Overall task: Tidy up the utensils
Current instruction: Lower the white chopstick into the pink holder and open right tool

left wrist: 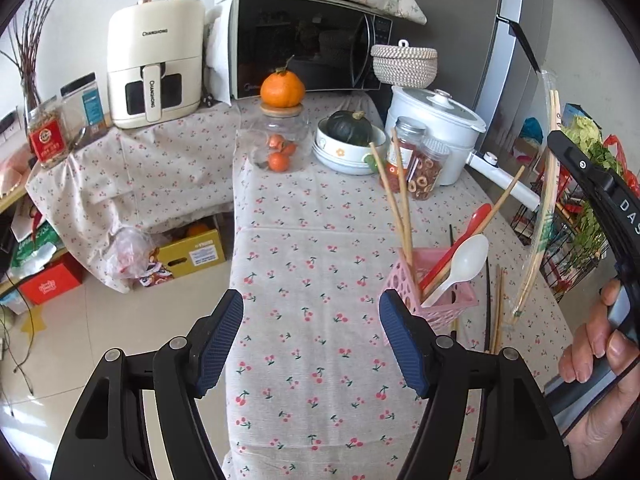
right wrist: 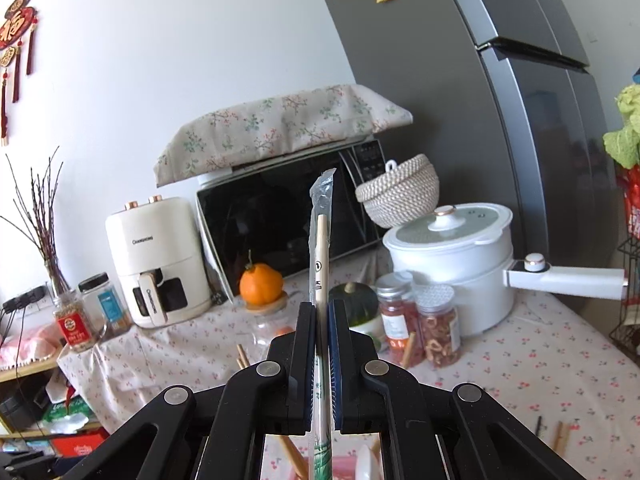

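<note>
The right gripper (right wrist: 322,364) pinches wrapped chopsticks (right wrist: 322,248) upright above the pink holder (left wrist: 434,296); light, stiff, slippery in plastic, best gripped mid-length, while the left gripper (left wrist: 311,342) is spread, empty

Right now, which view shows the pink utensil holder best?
The left wrist view: the pink utensil holder shows with chopsticks and spoons standing inside. The right wrist view catches only a pink sliver behind the right gripper.

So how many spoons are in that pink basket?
2: a white spoon leaning out at the front of the pink basket, and a red spoon just behind it. Chopsticks crowd the basket, so another could be hidden.
</note>
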A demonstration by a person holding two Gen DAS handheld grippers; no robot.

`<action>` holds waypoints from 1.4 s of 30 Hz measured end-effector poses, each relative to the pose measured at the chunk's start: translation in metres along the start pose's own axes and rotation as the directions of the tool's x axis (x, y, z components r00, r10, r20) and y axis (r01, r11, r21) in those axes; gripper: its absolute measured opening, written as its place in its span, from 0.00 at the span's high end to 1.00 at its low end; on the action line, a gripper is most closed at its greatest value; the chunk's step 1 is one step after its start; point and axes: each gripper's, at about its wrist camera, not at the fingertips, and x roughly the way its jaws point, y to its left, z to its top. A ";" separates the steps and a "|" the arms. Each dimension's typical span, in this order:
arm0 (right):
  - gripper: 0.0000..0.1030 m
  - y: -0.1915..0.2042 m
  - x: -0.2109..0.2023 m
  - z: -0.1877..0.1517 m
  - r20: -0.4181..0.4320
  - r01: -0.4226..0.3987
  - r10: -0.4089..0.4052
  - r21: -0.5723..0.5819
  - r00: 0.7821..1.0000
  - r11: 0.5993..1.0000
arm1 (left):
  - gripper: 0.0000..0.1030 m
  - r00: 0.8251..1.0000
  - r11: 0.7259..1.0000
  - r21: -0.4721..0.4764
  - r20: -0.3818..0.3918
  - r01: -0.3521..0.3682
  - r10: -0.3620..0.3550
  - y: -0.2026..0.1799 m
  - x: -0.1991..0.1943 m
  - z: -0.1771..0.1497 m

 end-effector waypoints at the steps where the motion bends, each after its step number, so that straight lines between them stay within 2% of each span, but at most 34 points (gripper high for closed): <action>1: 0.95 0.005 0.004 -0.006 0.027 0.019 -0.019 -0.005 0.999 1.000 | 0.29 1.000 1.000 -0.003 -0.006 -0.002 0.002 0.006 0.000 -0.002; 8: 0.95 0.022 0.032 -0.038 0.165 0.119 -0.115 -0.017 0.980 0.993 | 0.29 0.999 0.999 -0.024 -0.026 0.029 -0.029 0.024 0.002 -0.003; 14: 0.95 0.027 0.044 -0.053 0.219 0.176 -0.171 -0.002 0.961 0.984 | 0.29 0.998 0.998 -0.017 -0.025 0.062 -0.063 0.019 0.003 0.004; 17: 0.95 0.030 0.046 -0.066 0.227 0.195 -0.186 -0.015 0.956 0.981 | 0.29 0.998 0.998 -0.018 -0.027 0.060 -0.061 0.018 0.004 0.005; 23: 0.93 0.031 0.042 -0.090 0.195 0.184 -0.177 -0.018 0.965 0.983 | 0.29 0.998 0.999 -0.028 -0.047 0.042 -0.043 0.017 0.010 0.005; 26: 0.87 0.029 0.034 -0.089 0.191 0.177 -0.170 -0.020 0.967 0.984 | 0.29 0.998 0.999 -0.030 -0.052 0.040 -0.041 0.016 0.011 0.004; 28: 0.74 0.025 0.027 -0.084 0.193 0.174 -0.169 -0.014 0.967 0.985 | 0.29 0.998 0.999 -0.031 -0.055 0.042 -0.044 0.015 0.012 0.004; 31: 0.62 0.017 0.014 -0.068 0.201 0.174 -0.170 -0.002 0.965 0.985 | 0.29 0.997 0.998 -0.036 -0.062 0.052 -0.054 0.012 0.013 0.004; 34: 0.57 0.009 0.002 -0.051 0.195 0.180 -0.173 -0.016 0.965 0.984 | 0.28 0.995 0.997 -0.040 -0.071 0.070 -0.073 0.007 0.013 0.002; 38: 0.49 -0.004 -0.010 -0.029 0.165 0.198 -0.190 -0.033 0.968 0.980 | 0.27 0.992 0.994 -0.035 -0.071 0.100 -0.102 -0.005 0.007 0.000; 40: 0.38 -0.013 -0.016 -0.019 0.142 0.213 -0.206 -0.034 0.968 0.976 | 0.24 0.992 0.994 -0.026 -0.064 0.106 -0.108 -0.012 0.004 0.000; 42: 0.31 -0.022 -0.020 -0.010 0.097 0.224 -0.219 -0.041 0.971 0.974 | 0.23 0.992 0.993 -0.016 -0.059 0.113 -0.114 -0.019 0.001 -0.001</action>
